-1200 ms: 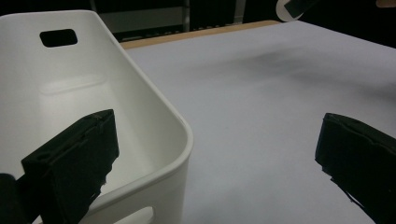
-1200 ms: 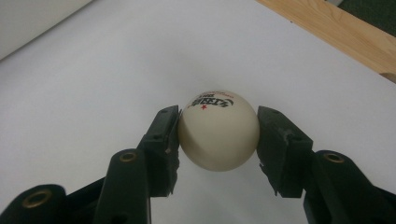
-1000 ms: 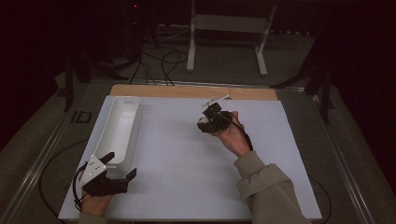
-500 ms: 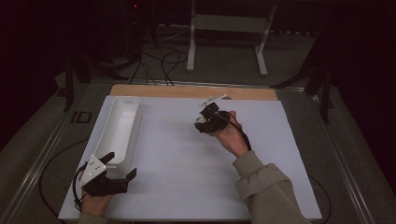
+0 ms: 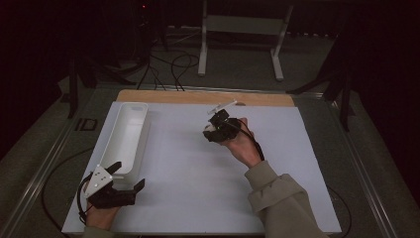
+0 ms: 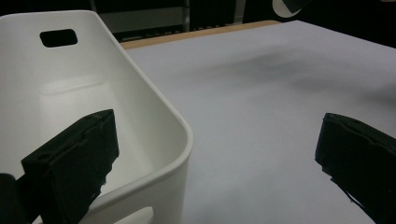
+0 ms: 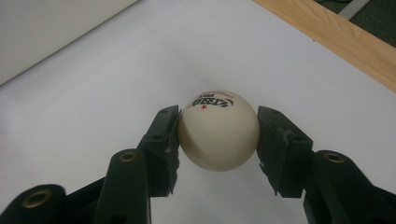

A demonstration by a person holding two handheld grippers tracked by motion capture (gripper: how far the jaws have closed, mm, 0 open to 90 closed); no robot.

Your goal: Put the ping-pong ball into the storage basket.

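Almost nothing has moved since the earlier frame: the right gripper stays clamped on the ball above the table, while the left gripper, its jaws wide apart, waits at the near end of the empty bin.

Dark room; white metal stand and cables on grey floor.

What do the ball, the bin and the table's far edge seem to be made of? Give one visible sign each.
Ball: probably celluloid or plastic, matt cream, smooth, with a printed logo like a table-tennis ball.
Bin: likely moulded plastic, white and slightly glossy, with rounded rim and a cut-out handle.
Far edge: looks like wood or board, tan and matt.
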